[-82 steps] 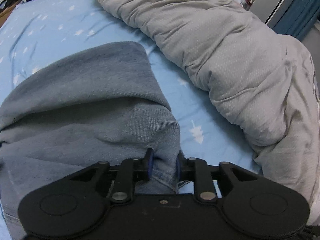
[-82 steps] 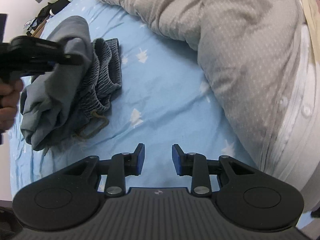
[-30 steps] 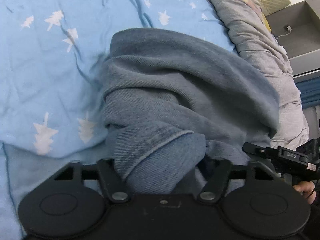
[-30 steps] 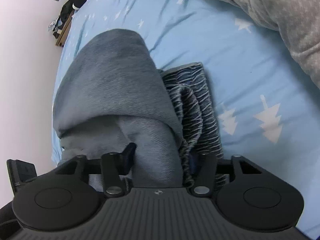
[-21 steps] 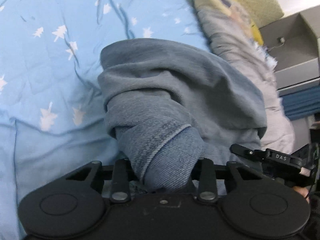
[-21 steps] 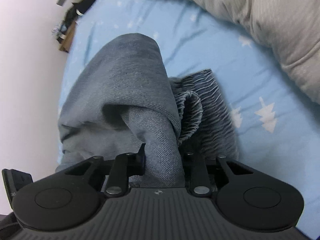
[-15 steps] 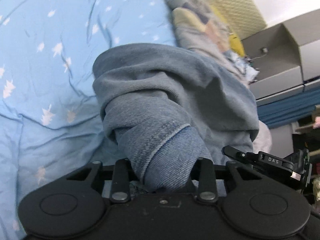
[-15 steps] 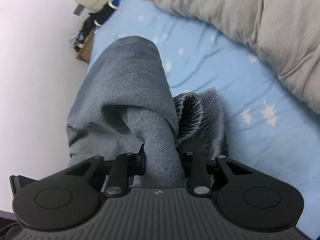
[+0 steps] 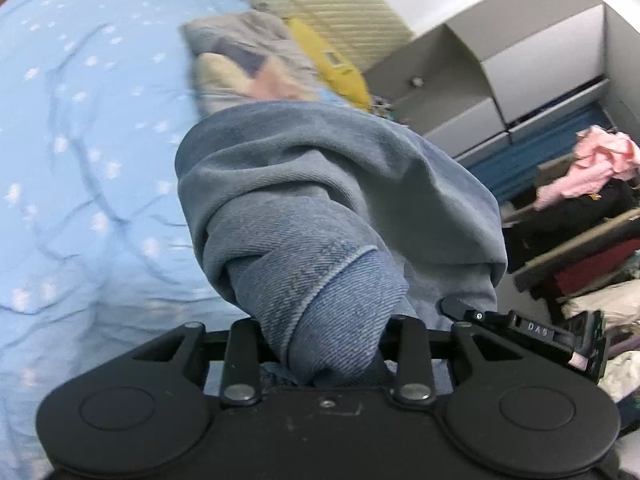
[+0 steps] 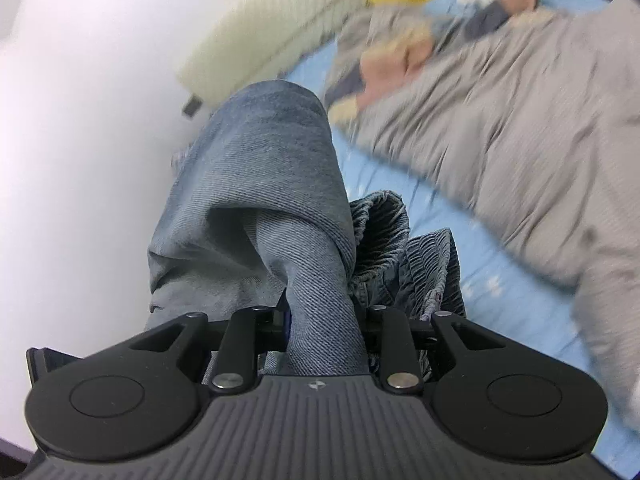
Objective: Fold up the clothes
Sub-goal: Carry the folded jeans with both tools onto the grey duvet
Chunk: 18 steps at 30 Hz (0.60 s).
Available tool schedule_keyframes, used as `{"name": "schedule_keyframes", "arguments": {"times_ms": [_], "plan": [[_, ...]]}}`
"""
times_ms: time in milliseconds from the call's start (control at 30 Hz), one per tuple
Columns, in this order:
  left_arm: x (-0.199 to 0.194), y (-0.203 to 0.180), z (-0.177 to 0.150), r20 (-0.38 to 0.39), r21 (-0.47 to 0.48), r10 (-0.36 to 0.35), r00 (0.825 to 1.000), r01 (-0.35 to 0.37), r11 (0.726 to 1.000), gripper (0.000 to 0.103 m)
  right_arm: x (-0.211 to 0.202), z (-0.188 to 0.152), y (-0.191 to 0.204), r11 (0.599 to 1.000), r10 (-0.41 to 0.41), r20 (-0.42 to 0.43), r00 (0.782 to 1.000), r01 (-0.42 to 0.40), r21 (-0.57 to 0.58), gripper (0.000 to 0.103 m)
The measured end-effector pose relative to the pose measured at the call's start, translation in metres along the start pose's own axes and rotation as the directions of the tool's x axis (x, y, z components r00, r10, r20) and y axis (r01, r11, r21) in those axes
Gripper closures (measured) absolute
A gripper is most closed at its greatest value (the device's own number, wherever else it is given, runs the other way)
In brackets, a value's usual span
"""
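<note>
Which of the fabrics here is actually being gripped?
The blue denim garment: both hand-held grippers clamp it. The gray quilt and star-print sheet lie untouched on the bed.

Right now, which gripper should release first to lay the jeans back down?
Probably right gripper: it pinches only a narrow fold near the ribbed waistband. Left gripper clamps the thick rolled jeans bulk, a better anchor.

A home bedroom: blue bedsheet (image 9: 80, 160), grey duvet (image 10: 520, 128), padded headboard (image 9: 320, 0), grey wardrobe (image 9: 520, 60).
</note>
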<state>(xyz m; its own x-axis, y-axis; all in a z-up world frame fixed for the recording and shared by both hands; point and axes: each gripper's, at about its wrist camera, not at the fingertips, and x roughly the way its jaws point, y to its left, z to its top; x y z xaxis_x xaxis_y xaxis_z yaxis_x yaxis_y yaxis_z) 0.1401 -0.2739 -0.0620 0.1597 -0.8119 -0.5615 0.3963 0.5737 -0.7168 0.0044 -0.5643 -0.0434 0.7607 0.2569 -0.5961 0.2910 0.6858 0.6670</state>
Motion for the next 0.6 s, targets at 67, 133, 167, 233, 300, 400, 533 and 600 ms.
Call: {"name": "schedule_keyframes", "arguments": {"times_ms": [67,133,167,233,300,400,533,600], "plan": [[0.015,-0.034,0.0,-0.001,0.048,-0.018,1.0,0.018,0.999,0.073,-0.025,0.014,-0.01,1.0,-0.006,0.036,0.999,0.006,-0.001,0.077],[0.034,-0.069,-0.002,-0.008,0.076,-0.036,0.999,0.036,0.996,0.073,-0.05,0.031,-0.027,1.0,-0.013,0.062,0.998,0.013,0.011,0.077],[0.046,-0.085,-0.005,-0.012,0.088,-0.043,0.999,0.044,0.995,0.072,-0.063,0.041,-0.034,1.0,-0.023,0.07,0.997,0.023,0.002,0.077],[0.072,-0.117,-0.012,-0.016,0.098,-0.059,0.998,0.061,0.993,0.072,-0.088,0.062,-0.052,0.999,-0.038,0.084,0.996,0.04,-0.022,0.077],[0.1,-0.146,-0.019,-0.022,0.092,-0.075,0.997,0.077,0.993,0.072,-0.113,0.084,-0.076,0.998,-0.051,0.092,0.994,0.054,-0.036,0.077],[0.147,-0.19,-0.035,-0.039,0.086,-0.093,0.995,0.096,0.992,0.072,-0.157,0.115,-0.114,0.996,-0.071,0.095,0.993,0.076,-0.05,0.077],[0.208,-0.237,-0.051,-0.069,0.079,-0.112,0.991,0.117,0.99,0.072,-0.202,0.148,-0.168,0.993,-0.1,0.115,0.988,0.106,-0.046,0.076],[0.236,-0.255,-0.057,-0.085,0.088,-0.115,0.99,0.122,0.989,0.072,-0.222,0.16,-0.191,0.991,-0.118,0.129,0.985,0.126,-0.052,0.076]]}}
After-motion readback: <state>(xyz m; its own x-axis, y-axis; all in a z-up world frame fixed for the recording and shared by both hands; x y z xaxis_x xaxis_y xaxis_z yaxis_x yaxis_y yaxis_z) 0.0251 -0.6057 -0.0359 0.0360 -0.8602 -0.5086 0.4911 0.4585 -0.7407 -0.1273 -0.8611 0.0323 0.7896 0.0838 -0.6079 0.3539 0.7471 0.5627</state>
